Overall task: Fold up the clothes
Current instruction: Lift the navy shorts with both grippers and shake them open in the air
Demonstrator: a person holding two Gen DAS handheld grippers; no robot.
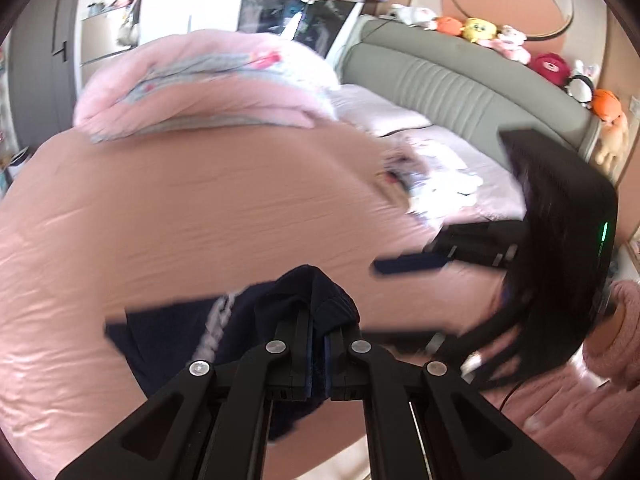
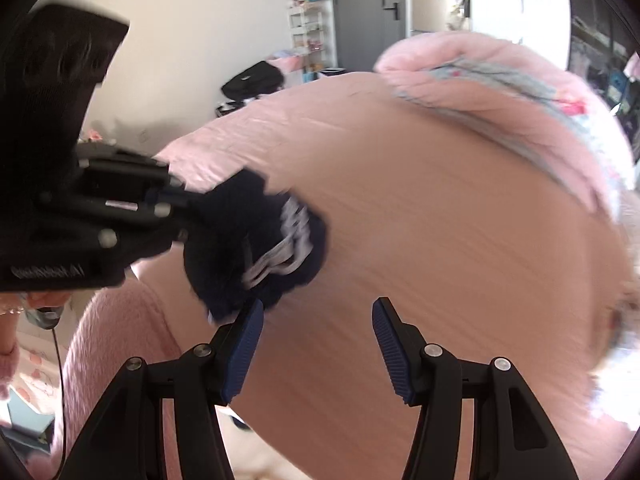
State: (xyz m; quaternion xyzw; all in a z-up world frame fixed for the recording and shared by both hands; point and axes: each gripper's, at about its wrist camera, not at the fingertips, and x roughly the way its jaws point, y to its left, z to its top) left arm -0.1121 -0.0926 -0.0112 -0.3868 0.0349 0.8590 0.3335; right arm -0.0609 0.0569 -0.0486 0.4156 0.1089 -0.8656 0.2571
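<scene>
A dark navy garment (image 1: 224,320) with white lettering is bunched up above the pink bed (image 1: 200,208). My left gripper (image 1: 319,328) is shut on its fabric, which hangs around and below the fingers. In the right wrist view the same navy garment (image 2: 264,248) dangles from the left gripper (image 2: 176,204) at the left. My right gripper (image 2: 318,312) stands open over the pink bed (image 2: 440,240), its left blue pad (image 2: 248,344) just beside the garment's lower edge, nothing between the fingers. In the left wrist view the right gripper (image 1: 408,264) shows at the right, blurred.
A rolled pink floral quilt (image 1: 208,84) lies at the far side of the bed. A grey headboard (image 1: 460,84) carries several plush toys (image 1: 480,32). A person's pink fuzzy sleeve (image 2: 120,332) is at the lower left. A black bag (image 2: 252,78) sits beyond the bed.
</scene>
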